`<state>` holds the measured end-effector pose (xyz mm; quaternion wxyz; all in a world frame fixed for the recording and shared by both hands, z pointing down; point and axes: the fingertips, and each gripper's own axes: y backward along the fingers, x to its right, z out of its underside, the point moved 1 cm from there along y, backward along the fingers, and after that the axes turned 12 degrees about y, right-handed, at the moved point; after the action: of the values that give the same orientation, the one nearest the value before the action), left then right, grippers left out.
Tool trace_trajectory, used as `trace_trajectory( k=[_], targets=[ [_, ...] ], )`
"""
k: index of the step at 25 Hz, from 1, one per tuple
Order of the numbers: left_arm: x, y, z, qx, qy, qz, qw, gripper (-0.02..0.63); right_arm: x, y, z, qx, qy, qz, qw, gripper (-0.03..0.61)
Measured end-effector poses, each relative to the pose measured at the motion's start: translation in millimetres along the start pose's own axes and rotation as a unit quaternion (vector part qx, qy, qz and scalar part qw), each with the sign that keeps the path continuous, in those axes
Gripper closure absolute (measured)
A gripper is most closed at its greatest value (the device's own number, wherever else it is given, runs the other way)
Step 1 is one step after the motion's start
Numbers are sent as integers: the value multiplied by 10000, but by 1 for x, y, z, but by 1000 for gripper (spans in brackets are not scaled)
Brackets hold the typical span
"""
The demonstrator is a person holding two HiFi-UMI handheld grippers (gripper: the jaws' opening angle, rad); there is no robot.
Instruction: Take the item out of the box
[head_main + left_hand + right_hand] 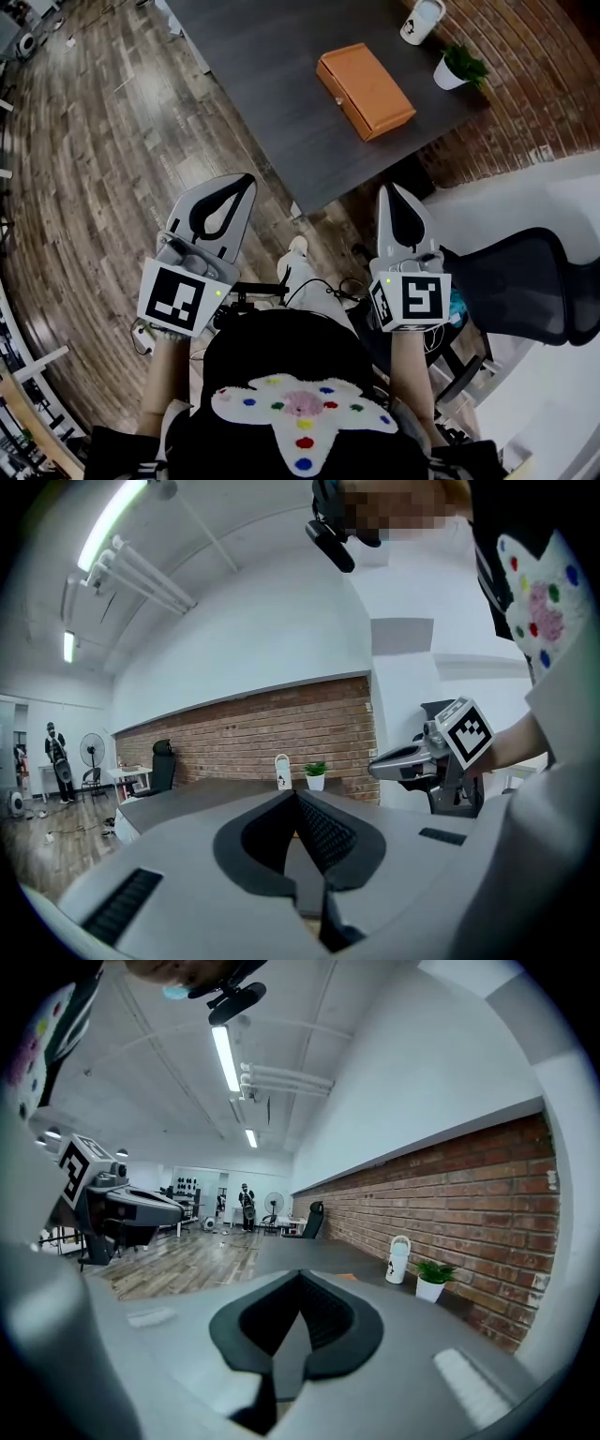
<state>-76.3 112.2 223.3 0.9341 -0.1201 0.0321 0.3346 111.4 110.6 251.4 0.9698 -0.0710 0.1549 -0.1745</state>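
Orange box (366, 91) on table (253, 75), left gripper (246, 180) and right gripper (394, 190) well short of it, fingers pressed together, empty

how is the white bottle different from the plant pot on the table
The white bottle is taller and slimmer; the plant pot is short and squat. The bottle carries a dark print on its side; the pot is plain and holds green leaves. Both are white, upright, and stand on the dark table near the brick wall.
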Motion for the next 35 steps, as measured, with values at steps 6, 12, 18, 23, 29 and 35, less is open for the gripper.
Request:
trace_trajectory(
  k=[6,12,18,23,29,35],
  targets=[
    [-12,-46,-9,-41,20,-36,10000,609,27,-39,3,4,-48,-108,9999,569],
    [-14,-82,-14,-32,127,19,9999,604,45,-64,9,6,-25,-257,9997,569],
    [-12,-104,-11,-165,75,98,9998,554,52,-73,18,-43,-140,-321,9994,569],
    [-18,-120,-3,-289,147,155,9994,554,54,-78,27,-137,-223,-332,9991,569],
    [-30,-139,8,-403,144,280,9987,554,55,-89,38,-240,-249,-292,9990,569],
    [-44,-165,21,-580,142,504,9969,554,63,-108,49,-382,-266,-163,9988,569]
  ],
)
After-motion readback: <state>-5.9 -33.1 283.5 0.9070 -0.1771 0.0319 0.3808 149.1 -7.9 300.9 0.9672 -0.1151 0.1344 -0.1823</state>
